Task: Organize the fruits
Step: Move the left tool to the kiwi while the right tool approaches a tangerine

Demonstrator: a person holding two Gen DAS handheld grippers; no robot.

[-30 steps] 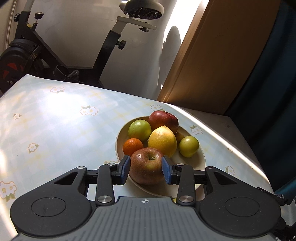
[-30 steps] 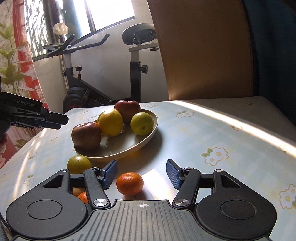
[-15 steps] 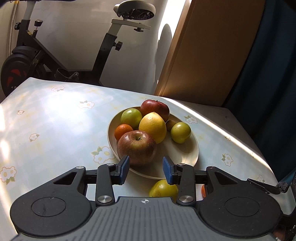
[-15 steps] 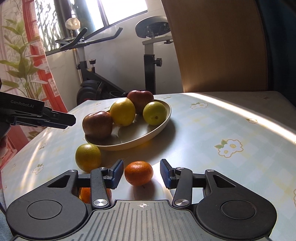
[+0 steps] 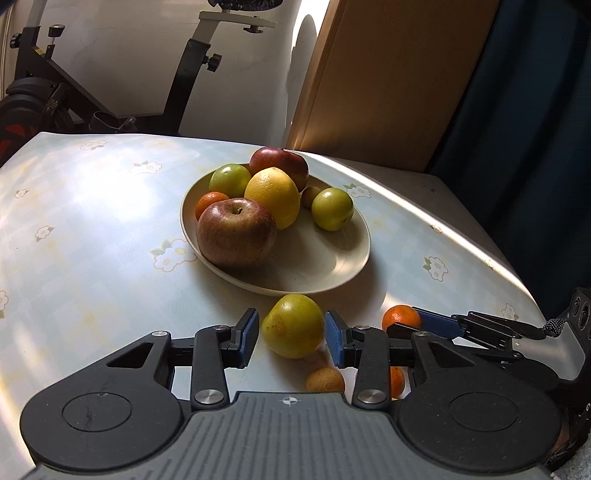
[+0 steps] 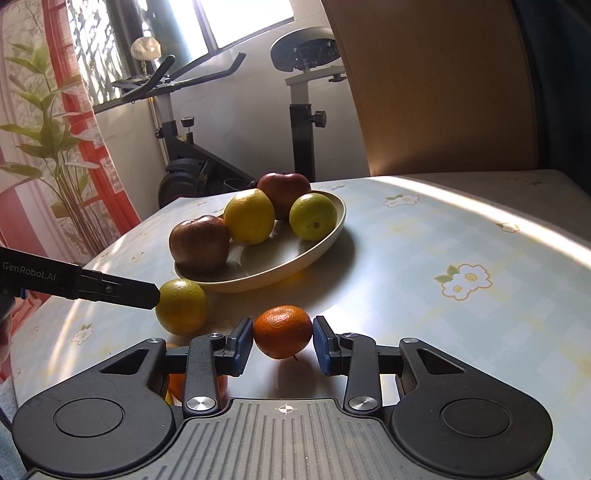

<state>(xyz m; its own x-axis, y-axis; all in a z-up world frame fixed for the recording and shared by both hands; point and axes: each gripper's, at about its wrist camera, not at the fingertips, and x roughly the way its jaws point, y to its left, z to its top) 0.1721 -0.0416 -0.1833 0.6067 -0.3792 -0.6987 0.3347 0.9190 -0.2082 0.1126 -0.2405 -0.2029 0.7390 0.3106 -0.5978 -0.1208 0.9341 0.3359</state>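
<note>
Orange mandarin (image 6: 282,331) centred between right gripper (image 6: 283,345) jaws, closing, not yet clamped | left gripper (image 5: 291,341) jaws open, straddling yellow-green fruit (image 5: 293,325) | squeeze gently, lift clear toward plate (image 5: 343,266)

My surroundings: exercise bike (image 6: 236,122) by a white wall (image 5: 122,48); bright window (image 6: 243,18); red-patterned curtain (image 6: 33,122); wooden panel (image 6: 436,85); sunlit floral tablecloth (image 6: 461,258); leafy plant (image 6: 55,129).

Both wrist views look low and close across the floral pale-blue tabletop (image 5: 92,221), sharing the beige shallow fruit bowl (image 5: 332,273) (image 6: 328,236).
</note>
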